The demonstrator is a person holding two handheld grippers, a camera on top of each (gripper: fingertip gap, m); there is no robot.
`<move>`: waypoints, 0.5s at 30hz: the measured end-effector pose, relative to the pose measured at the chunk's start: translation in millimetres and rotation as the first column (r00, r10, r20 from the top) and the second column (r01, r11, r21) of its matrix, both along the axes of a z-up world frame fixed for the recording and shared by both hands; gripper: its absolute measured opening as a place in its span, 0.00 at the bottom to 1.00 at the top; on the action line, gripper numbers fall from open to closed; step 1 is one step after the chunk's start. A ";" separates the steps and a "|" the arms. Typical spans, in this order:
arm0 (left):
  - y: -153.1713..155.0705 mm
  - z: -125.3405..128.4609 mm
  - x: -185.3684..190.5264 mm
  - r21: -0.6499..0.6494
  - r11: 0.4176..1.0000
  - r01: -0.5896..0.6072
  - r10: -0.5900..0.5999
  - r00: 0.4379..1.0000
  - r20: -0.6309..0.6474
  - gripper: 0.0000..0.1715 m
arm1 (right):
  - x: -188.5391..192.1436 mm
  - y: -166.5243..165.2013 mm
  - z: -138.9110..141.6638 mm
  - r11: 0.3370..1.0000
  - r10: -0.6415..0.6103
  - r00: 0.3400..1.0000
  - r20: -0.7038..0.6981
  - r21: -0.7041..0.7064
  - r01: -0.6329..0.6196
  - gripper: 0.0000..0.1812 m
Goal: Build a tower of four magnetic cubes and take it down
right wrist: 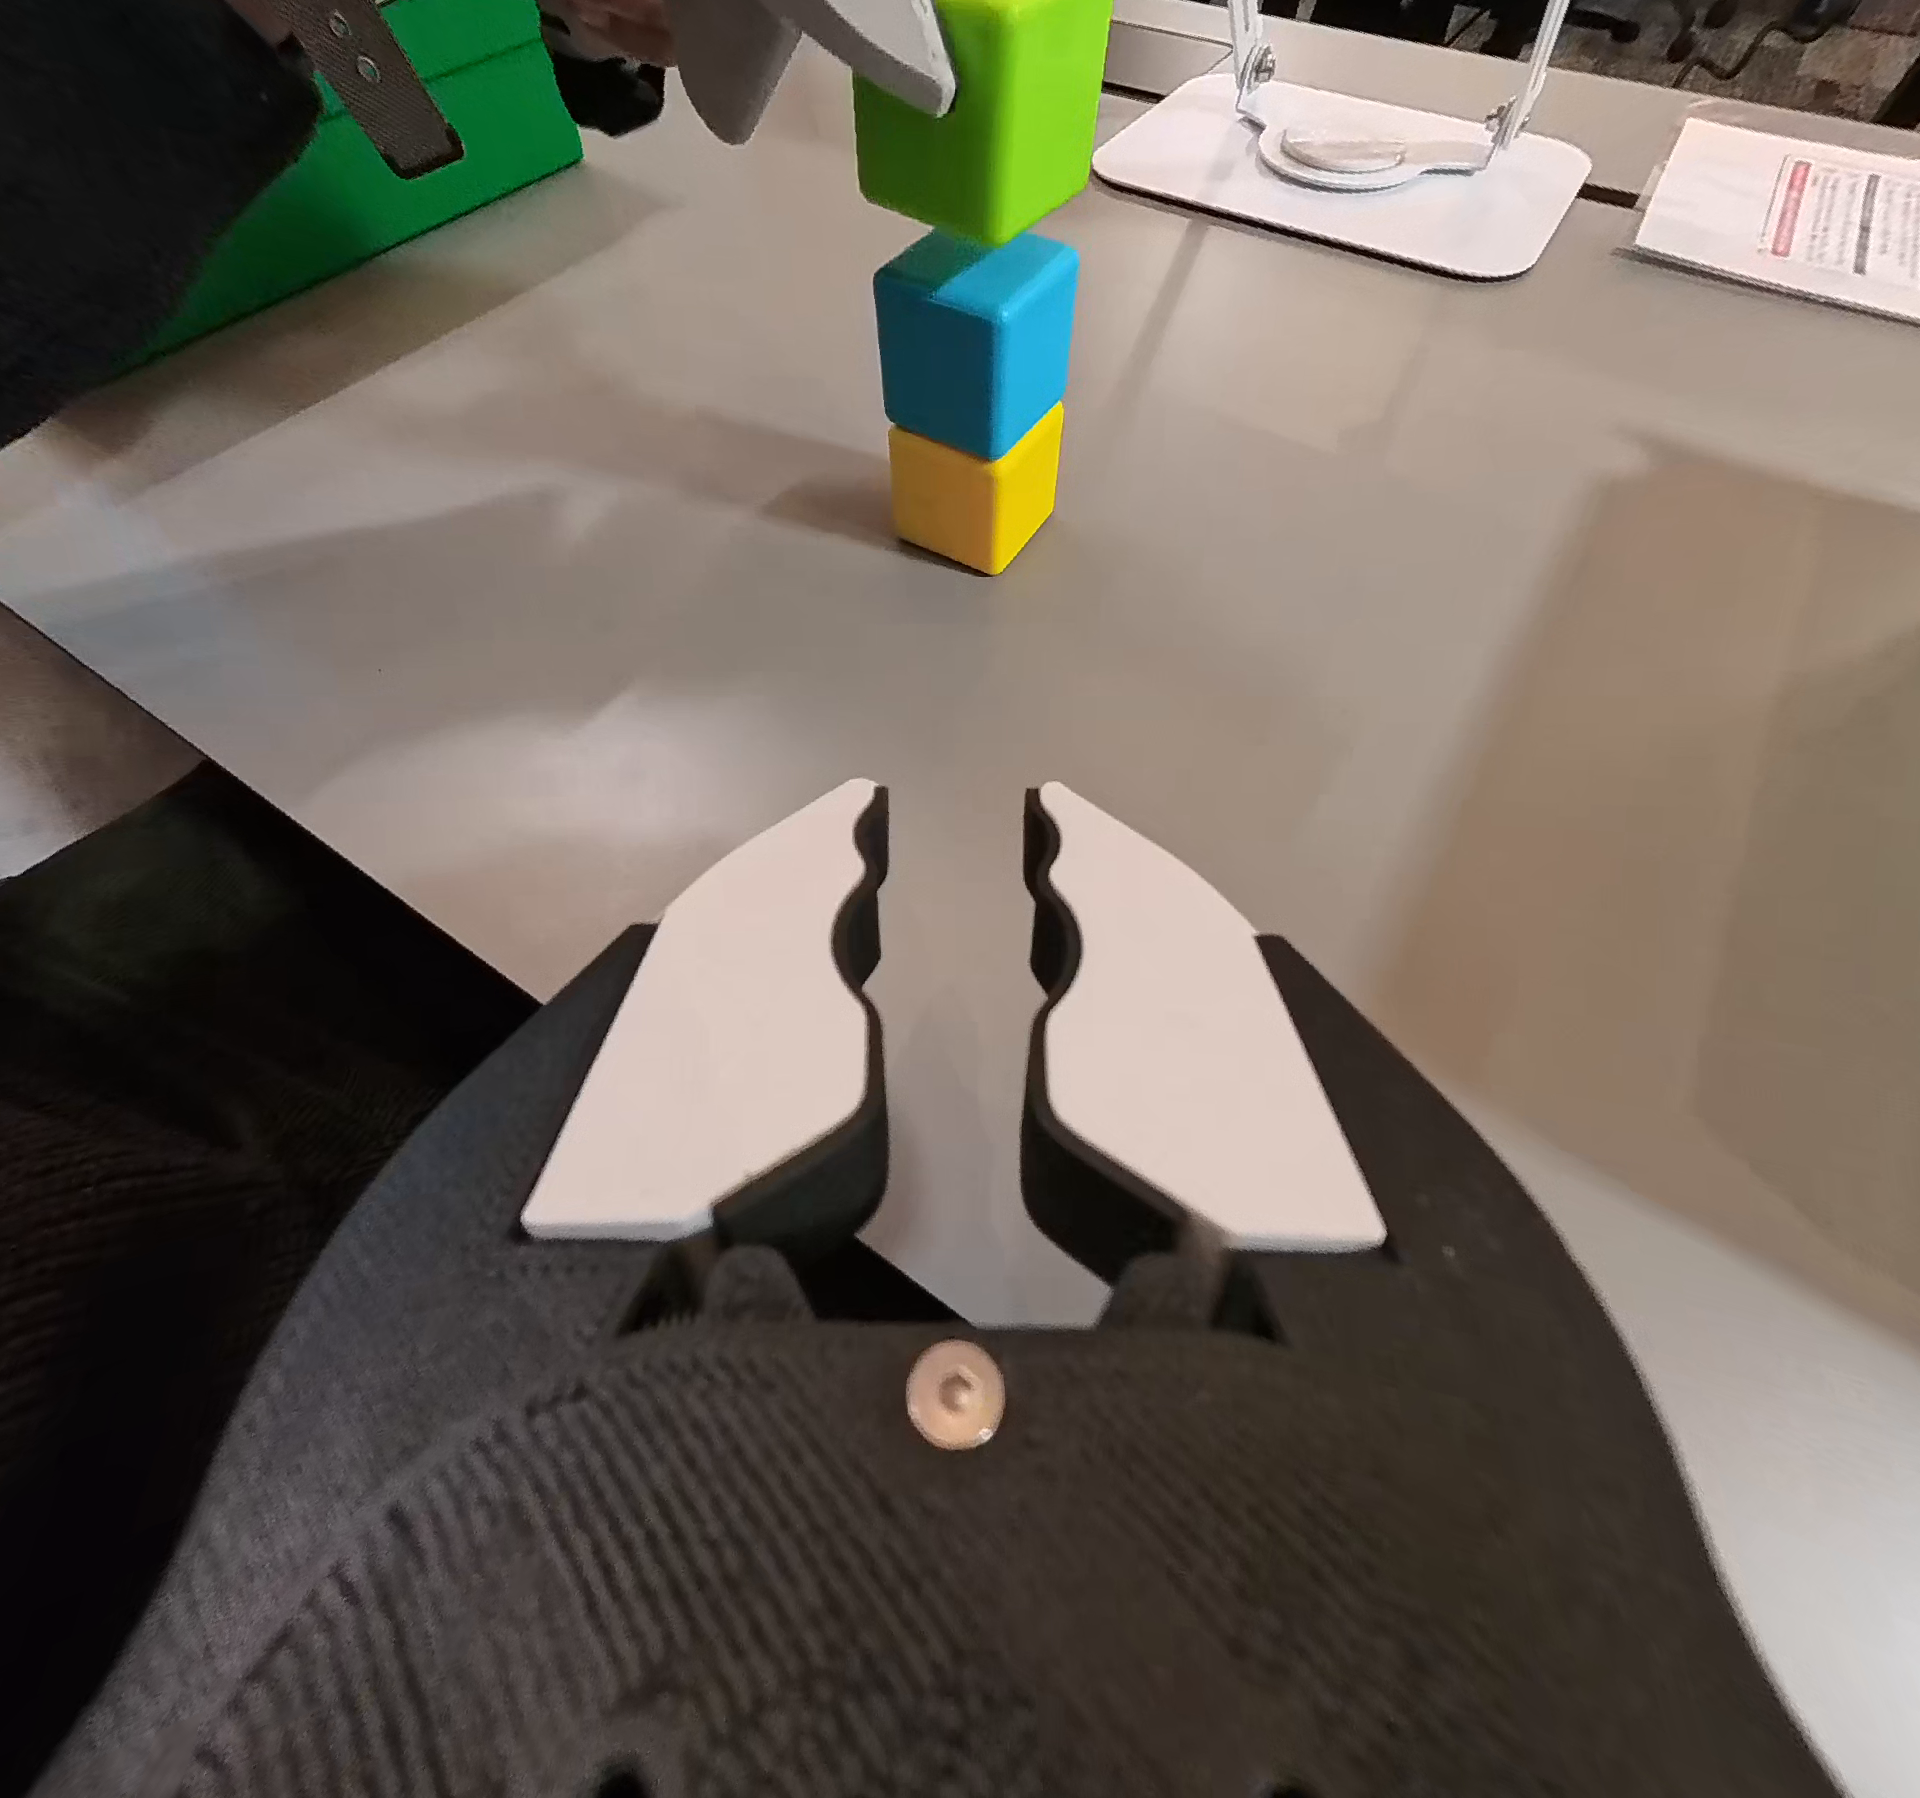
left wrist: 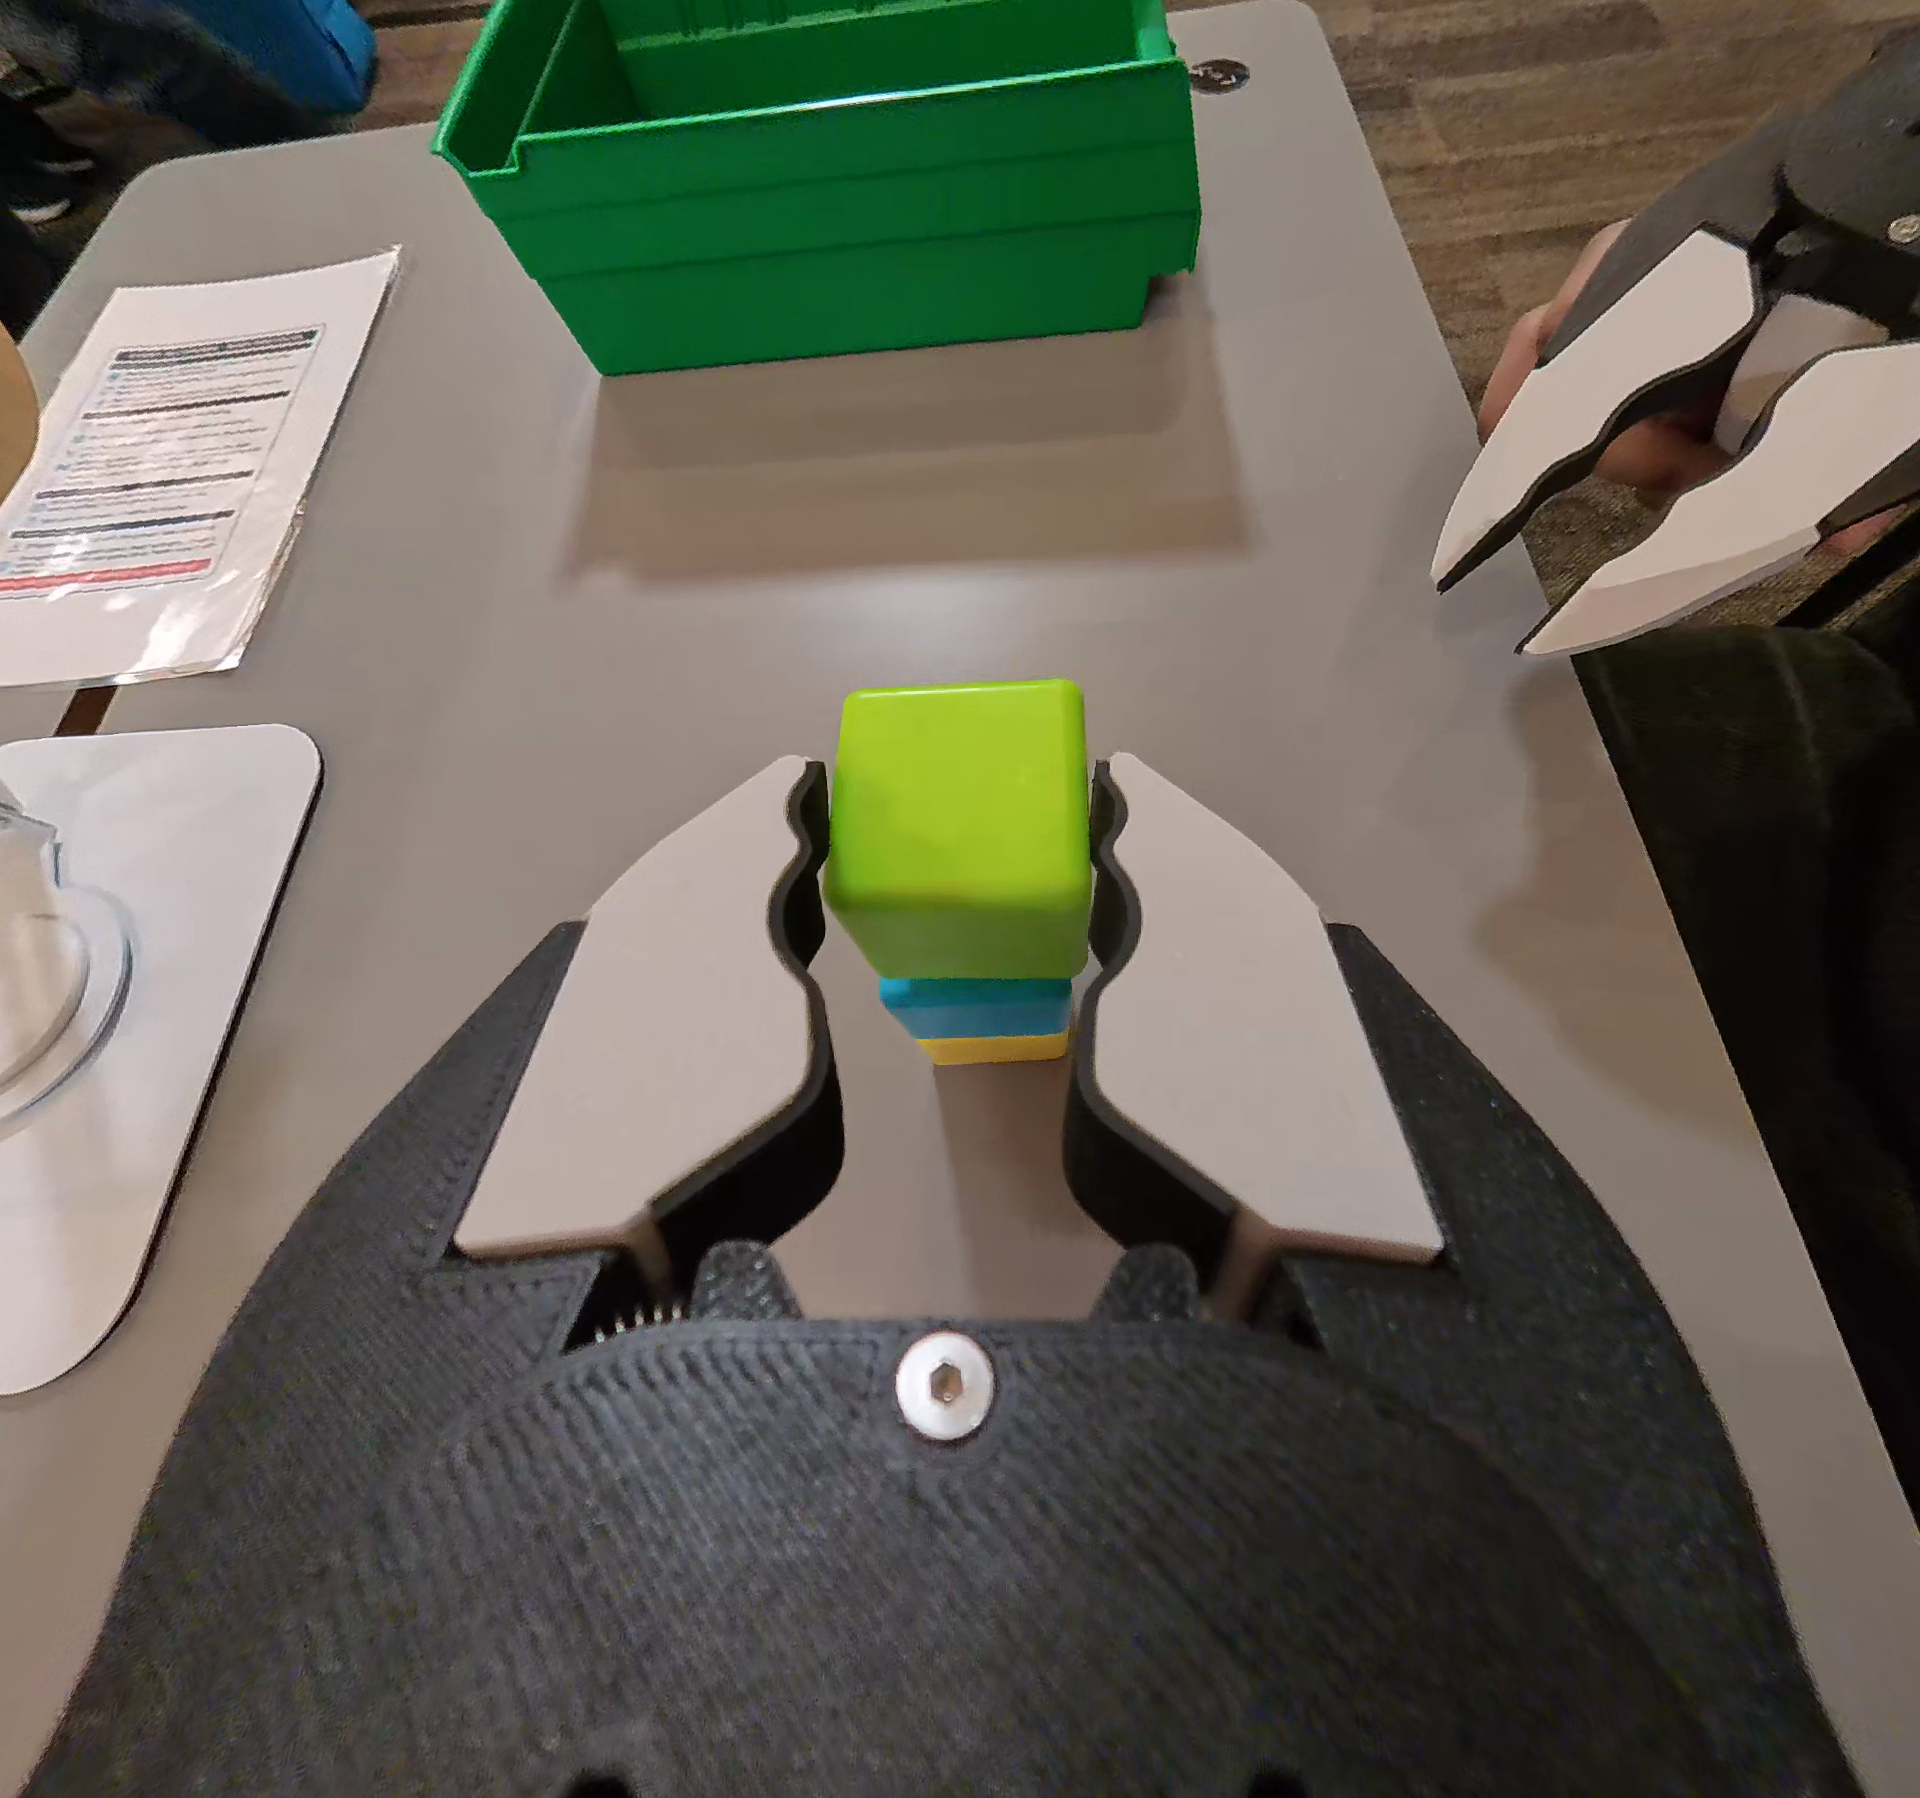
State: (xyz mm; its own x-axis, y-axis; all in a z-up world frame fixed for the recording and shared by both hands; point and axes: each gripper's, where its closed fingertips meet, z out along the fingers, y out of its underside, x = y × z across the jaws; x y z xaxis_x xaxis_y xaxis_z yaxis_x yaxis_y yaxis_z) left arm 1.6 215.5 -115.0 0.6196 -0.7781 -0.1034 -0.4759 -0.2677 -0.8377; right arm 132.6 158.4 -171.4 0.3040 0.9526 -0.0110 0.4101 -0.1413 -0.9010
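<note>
My left gripper [left wrist: 958,792] is shut on a lime green cube [left wrist: 956,813]. The cube sits on or just above a blue cube [left wrist: 975,1008], which stands on a yellow cube [left wrist: 992,1050]. In the right wrist view the stack is clear: the lime green cube [right wrist: 997,96] rests on the blue cube [right wrist: 977,346] above the yellow cube [right wrist: 977,496], with the left gripper [right wrist: 935,44] at the green one. My right gripper [right wrist: 956,803] is open and empty, above the table's near edge, well short of the stack. It also shows in the left wrist view [left wrist: 1486,616] at the right.
A green plastic bin [left wrist: 831,190] stands at the far end of the grey table [left wrist: 935,585]. A laminated sheet [left wrist: 166,470] and a white stand base [left wrist: 156,969] lie on the left. A dark sleeve [right wrist: 125,138] is at the left in the right wrist view. My right fingertips sit around 15 cm from my left ones.
</note>
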 end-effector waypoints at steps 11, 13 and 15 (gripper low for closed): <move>0.3 -4.4 1.3 -0.013 1.000 0.003 -0.003 1.000 -0.007 0.30 | -0.2 -0.4 -0.1 1.000 0.001 1.000 0.001 0.001 -0.001 0.14; 0.5 -5.6 0.8 -0.015 1.000 0.001 -0.001 1.000 -0.013 0.30 | -0.1 -0.3 0.1 1.000 0.001 1.000 0.001 0.001 -0.001 0.14; 0.9 -6.0 0.6 -0.013 1.000 -0.001 0.000 1.000 -0.016 0.30 | -0.2 -0.5 0.0 1.000 0.001 1.000 0.001 0.000 -0.001 0.14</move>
State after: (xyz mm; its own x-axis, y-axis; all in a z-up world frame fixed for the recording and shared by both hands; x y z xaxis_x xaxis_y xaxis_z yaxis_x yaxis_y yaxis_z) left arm 2.1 216.4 -121.0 0.6184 -0.7790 -0.1036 -0.4893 -0.2785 -0.8265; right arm 132.4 158.0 -171.4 0.3027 0.9530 -0.0103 0.4112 -0.1403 -0.9007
